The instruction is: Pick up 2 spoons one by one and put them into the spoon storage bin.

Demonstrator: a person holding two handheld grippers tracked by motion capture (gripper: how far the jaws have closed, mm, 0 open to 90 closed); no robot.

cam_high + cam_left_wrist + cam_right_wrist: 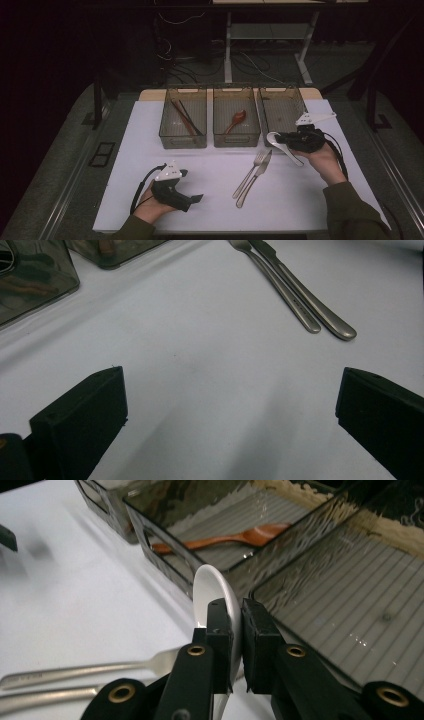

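**A:** What is the biggest thing in view?

**B:** One white table (215, 200), seen from above, with dark floor around it. The person's two forearms come in from the bottom edge.

**A:** What stands on it?

**B:** Three clear plastic bins in a row along the far side. The left bin (183, 137) holds a pair of dark chopsticks (186, 119). The middle bin (236, 135) holds one brown wooden spoon (236, 120). The right bin (280, 95) shows nothing inside it.

**A:** And the grippers?

**B:** Two. The left gripper (192, 200) rests low at the near left of the table, in the person's left hand (149, 207). In the left gripper view its jaws stand wide apart over bare white surface, grasping nothing. The right gripper (280, 139) is held in the right hand (325, 161), just in front of the right bin.

**A:** Is it holding something?

**B:** Yes. One white ceramic soup spoon (281, 145). In the right gripper view the jaws are clenched on the rim of the spoon's bowl, which stands on edge between them, near the front walls of the middle and right bins.

**A:** Any other cutlery?

**B:** One metal fork (250, 173) and one metal table knife (256, 176), lying side by side and touching, between the two grippers in the middle of the table. Their handles point toward the person.
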